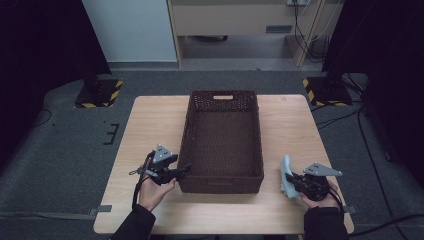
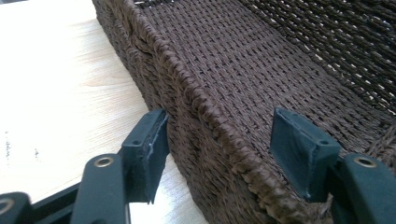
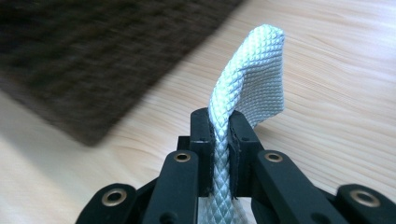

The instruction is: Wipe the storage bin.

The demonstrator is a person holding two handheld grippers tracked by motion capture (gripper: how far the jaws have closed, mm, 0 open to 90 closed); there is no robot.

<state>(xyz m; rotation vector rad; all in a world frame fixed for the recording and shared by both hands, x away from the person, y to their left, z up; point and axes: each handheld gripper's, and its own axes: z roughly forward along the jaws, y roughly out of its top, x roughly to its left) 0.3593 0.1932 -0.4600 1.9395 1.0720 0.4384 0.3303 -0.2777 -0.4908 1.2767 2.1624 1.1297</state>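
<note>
While your left gripper [image 2: 219, 154] straddles the basket [image 1: 221, 142] rim with jaws wide, your right gripper [image 3: 220, 135] pinches a pale cloth [image 3: 254, 77] over the table [image 1: 150, 120], just right of the basket

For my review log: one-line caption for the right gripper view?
Right gripper clamps a pale quilted cloth above the wooden table, dark basket blurred behind.

The high view looks forward and down over the table [image 1: 150, 120], taking in both grippers. The left gripper view sits close behind its jaws, facing the basket [image 2: 224, 70] rim straddled between them. The right gripper view looks along its jaws past the cloth [image 3: 252, 74] toward that same basket's outer wall.
</note>
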